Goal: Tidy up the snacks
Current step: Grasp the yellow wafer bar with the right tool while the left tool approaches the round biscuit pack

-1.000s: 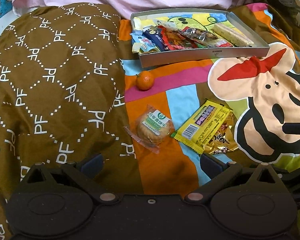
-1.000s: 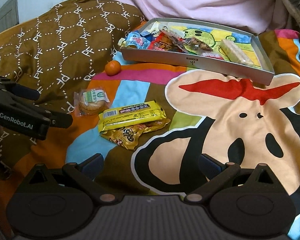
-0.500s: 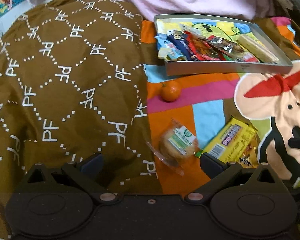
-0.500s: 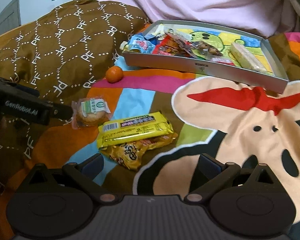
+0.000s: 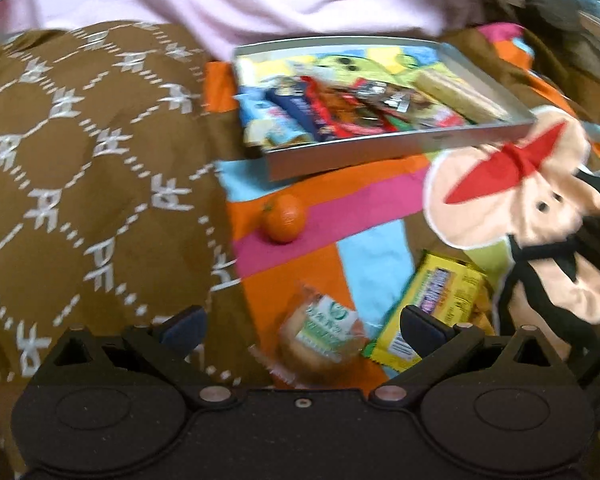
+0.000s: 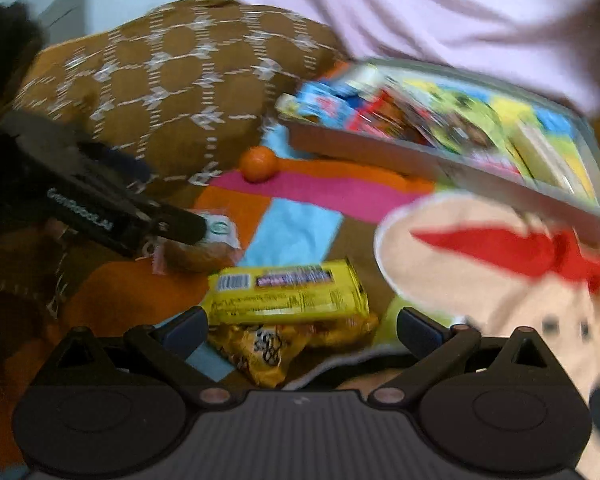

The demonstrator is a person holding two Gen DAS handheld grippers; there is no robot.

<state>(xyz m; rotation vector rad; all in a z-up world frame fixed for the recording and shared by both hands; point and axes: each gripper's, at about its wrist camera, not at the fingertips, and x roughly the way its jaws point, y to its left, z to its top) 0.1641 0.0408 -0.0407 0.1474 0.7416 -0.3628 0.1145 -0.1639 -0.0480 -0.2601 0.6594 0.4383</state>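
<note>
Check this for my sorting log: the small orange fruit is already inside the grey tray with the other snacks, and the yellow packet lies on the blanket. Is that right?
Not quite. The orange fruit is not in the grey tray; it lies on the blanket in front of it, as the left wrist view shows. The yellow packet does lie on the blanket.

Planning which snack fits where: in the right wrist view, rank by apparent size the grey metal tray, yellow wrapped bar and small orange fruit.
1. Grey metal tray, largest though farthest.
2. Yellow wrapped bar, nearest the camera.
3. Small orange fruit, clearly smallest.
</note>
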